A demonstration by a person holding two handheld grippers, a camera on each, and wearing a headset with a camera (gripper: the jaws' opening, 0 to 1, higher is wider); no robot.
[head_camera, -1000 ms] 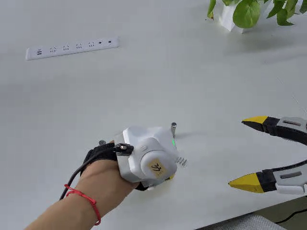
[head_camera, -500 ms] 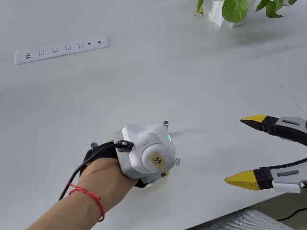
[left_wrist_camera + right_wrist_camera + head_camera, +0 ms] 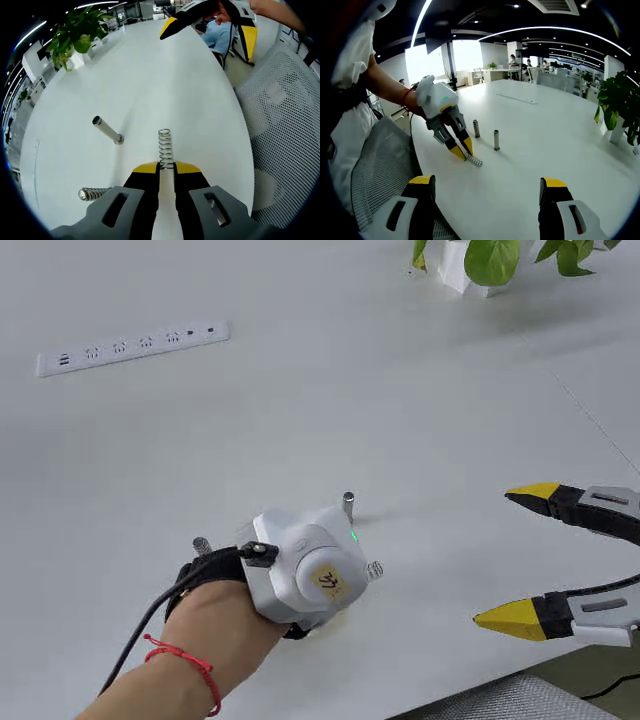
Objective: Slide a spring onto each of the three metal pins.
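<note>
**benchrat:** Two pins are all I can make out for sure from the left gripper view. One's a short bare steel pin [image 3: 106,129] standing upright on the white worktop [image 3: 150,75]. The other's a steel pin with a coil already on it [image 3: 94,193], off to the side of the claw. I can't place the third with any confidence. Is the left claw [image 3: 166,166] actually holding something?

**coilfan:** Yep, it's pinched shut on the near end of a small silver wire coil spring [image 3: 164,145]. The rest of the spring pokes straight out past the yellow tips, low over the worktop, with the bare pin near it on one side. The right claw [image 3: 487,181] is gaping wide with nothing in it, well apart from the pins.

**benchrat:** Any handling tips?

**coilfan:** My guess is it weighs next to nothing and is pretty floppy. Squeeze it hard and it'll probably kink or ping away. Holding it by the last few coils looks right to me, since the free end stays open to drop over the pin top. The long unsupported part may wobble though, so I'd line it up slowly.
</note>
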